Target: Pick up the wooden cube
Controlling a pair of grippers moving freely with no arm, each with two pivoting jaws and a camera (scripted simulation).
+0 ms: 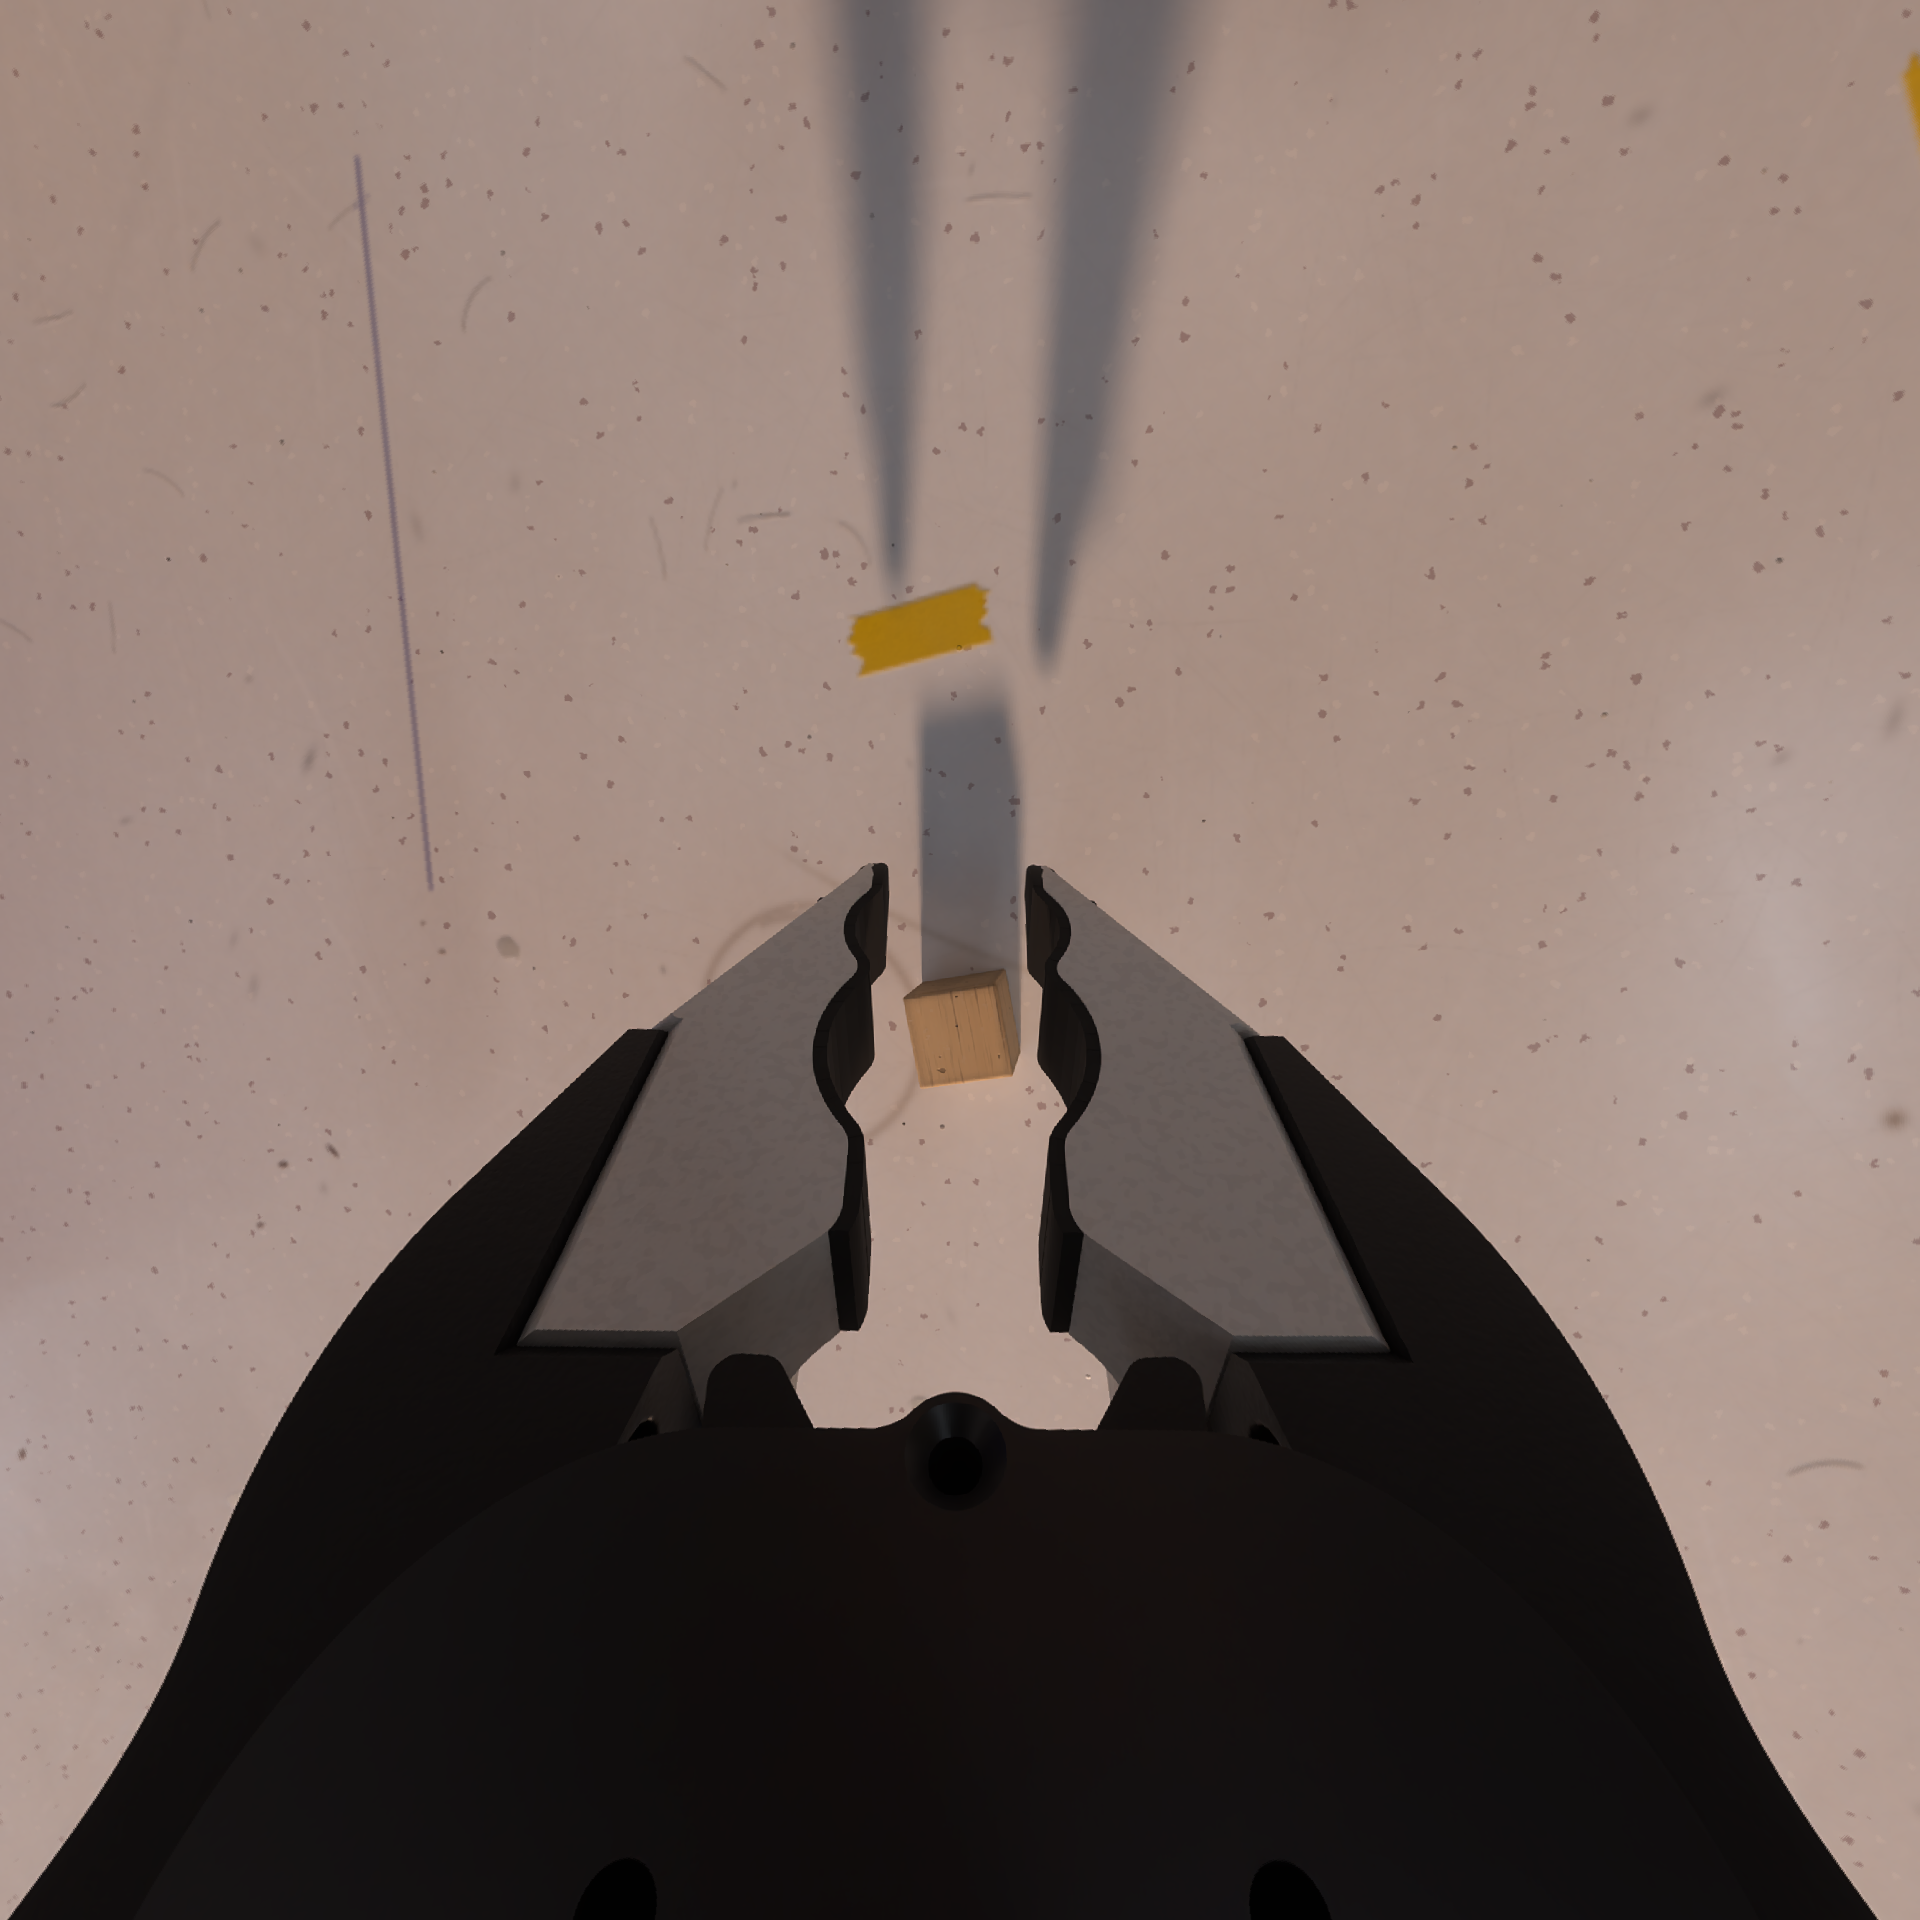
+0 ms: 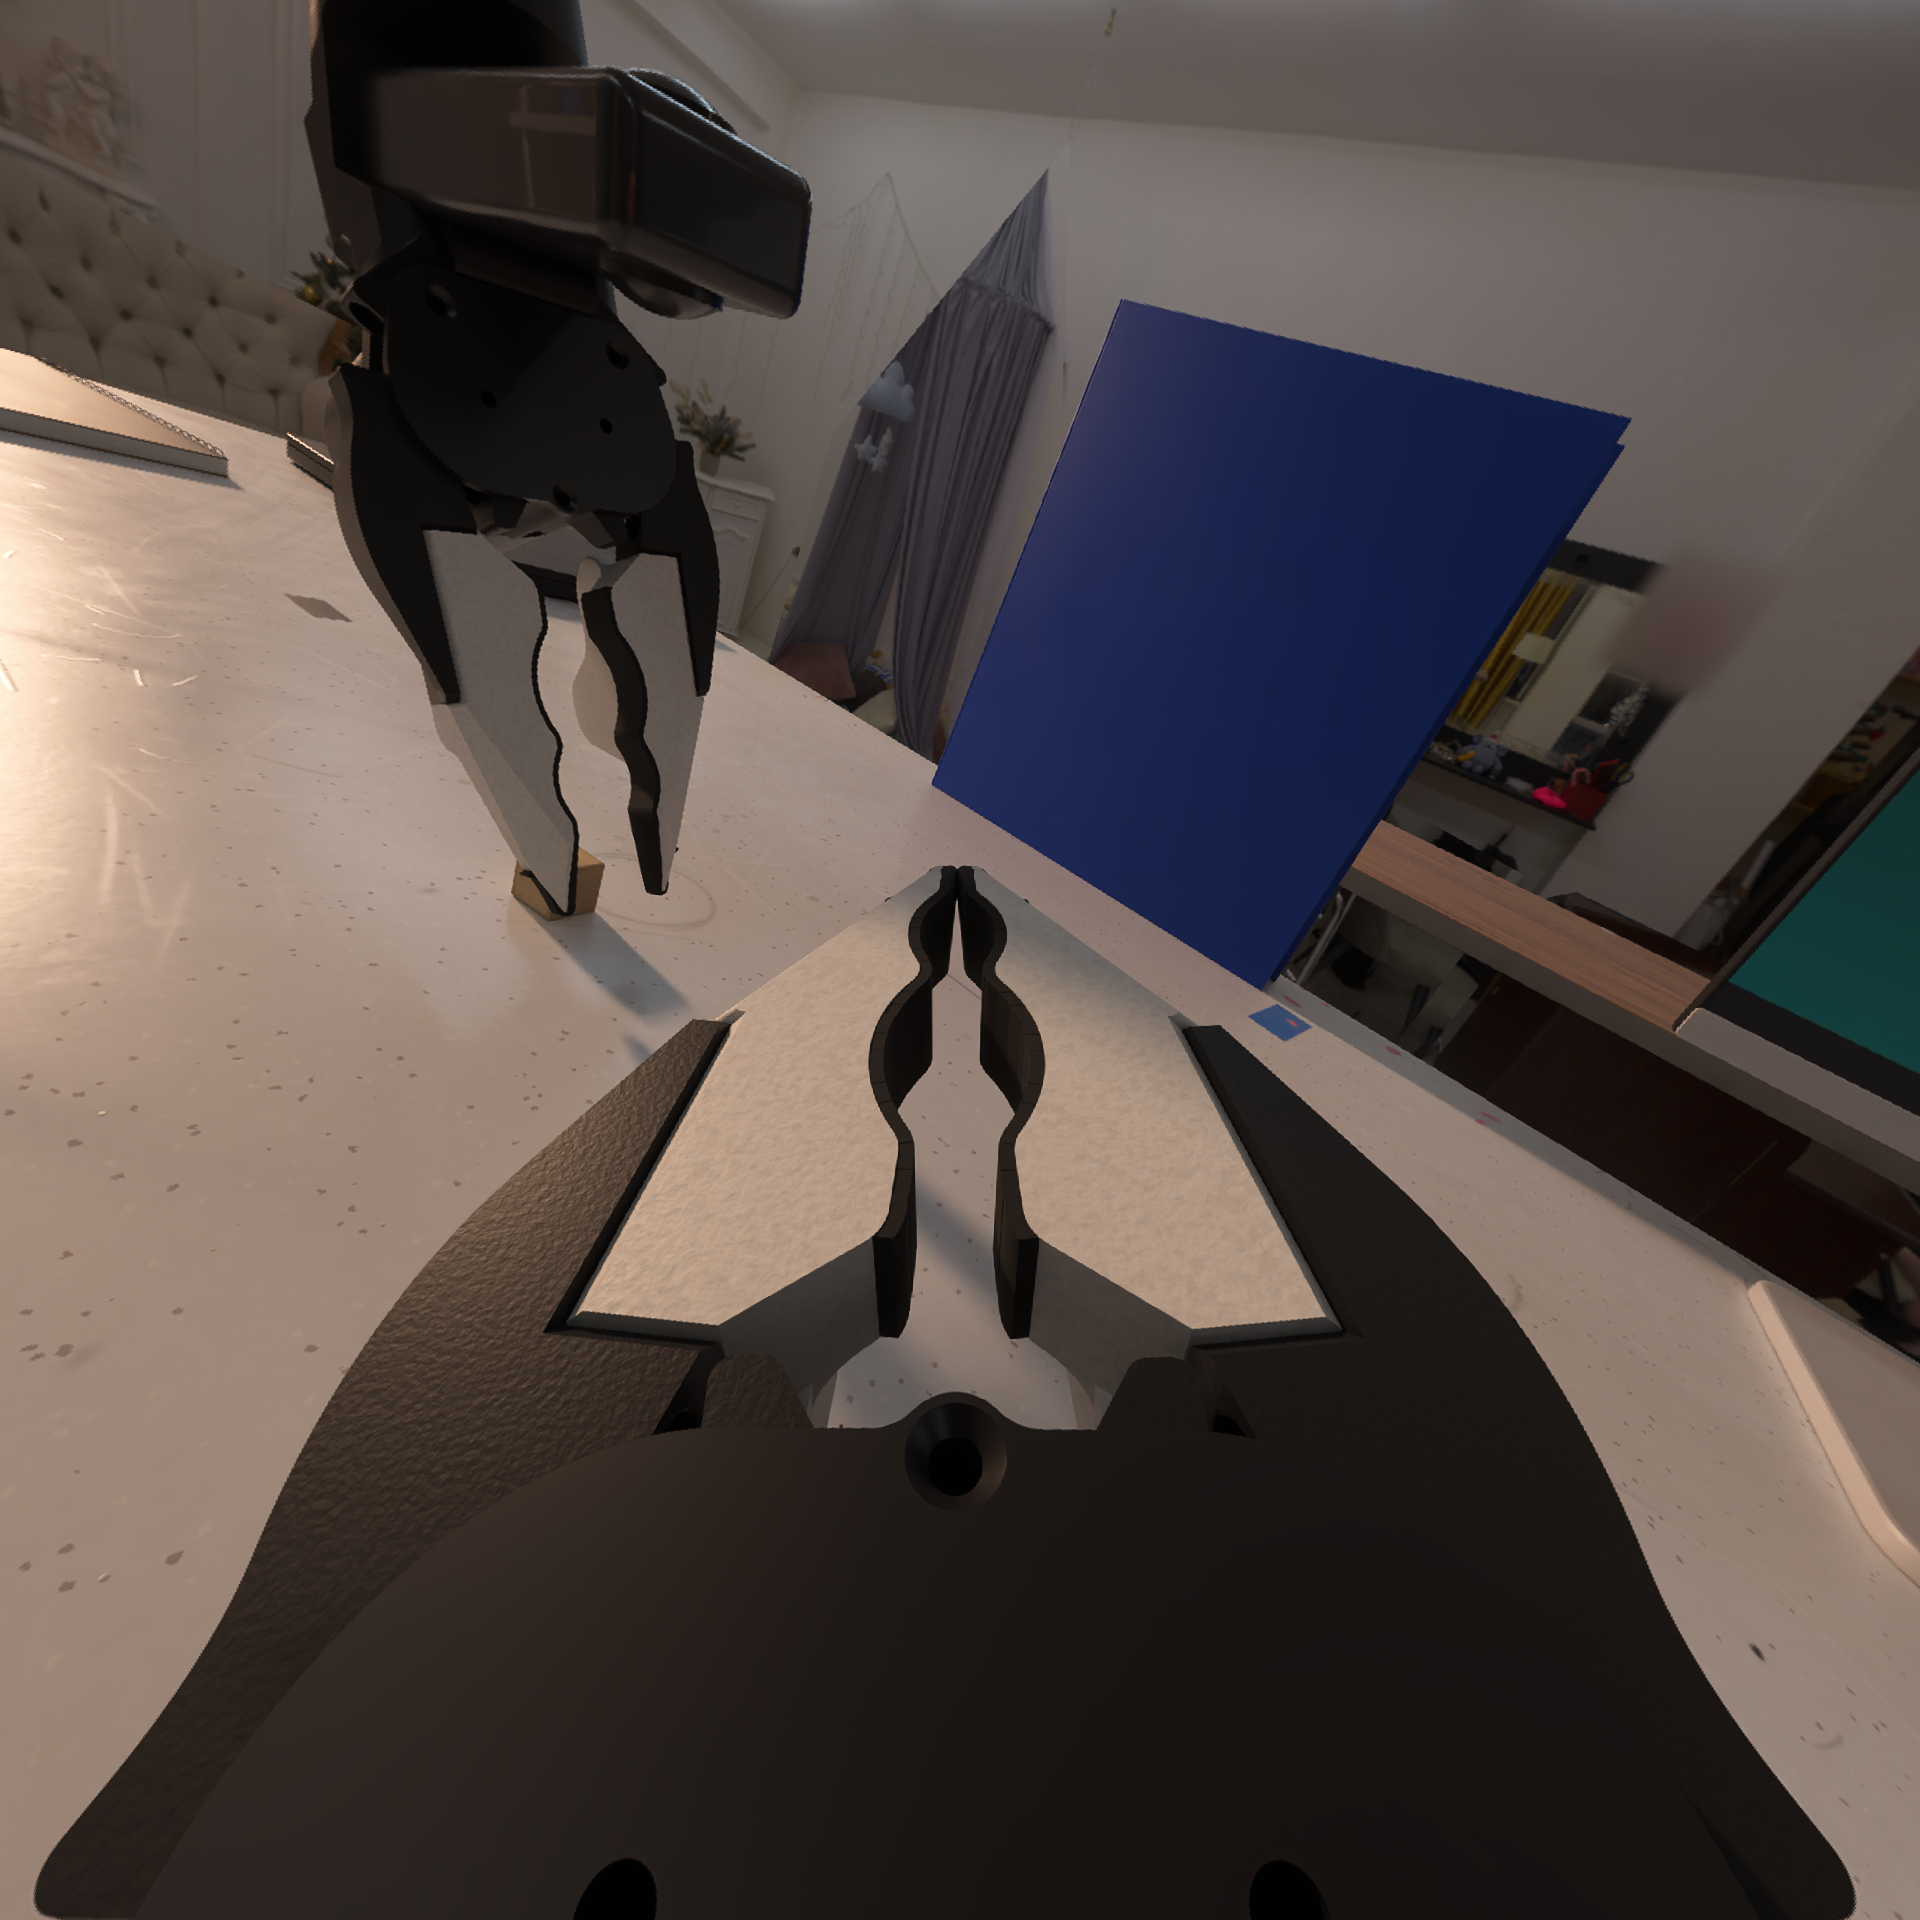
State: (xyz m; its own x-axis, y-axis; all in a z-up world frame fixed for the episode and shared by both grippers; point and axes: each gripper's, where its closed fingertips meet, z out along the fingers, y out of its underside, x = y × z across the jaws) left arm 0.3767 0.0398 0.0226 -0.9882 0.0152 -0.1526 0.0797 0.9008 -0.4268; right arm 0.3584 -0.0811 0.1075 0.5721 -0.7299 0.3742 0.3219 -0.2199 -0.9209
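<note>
Wooden cube (image 1: pixel 960 1029) between parted fingers (image 1: pixel 847 1060)

No text, label, brand, number or sign can be read in either view. The yellow tape (image 1: pixel 921 628) just beyond the cube (image 1: pixel 960 1027) bears no writing. The blue board (image 2: pixel 1268 634) standing on the table (image 2: pixel 260 1039) is plain. Near the board's foot, a small blue sticker (image 2: pixel 1280 1022) on the table carries a red mark too small to make out.
</note>
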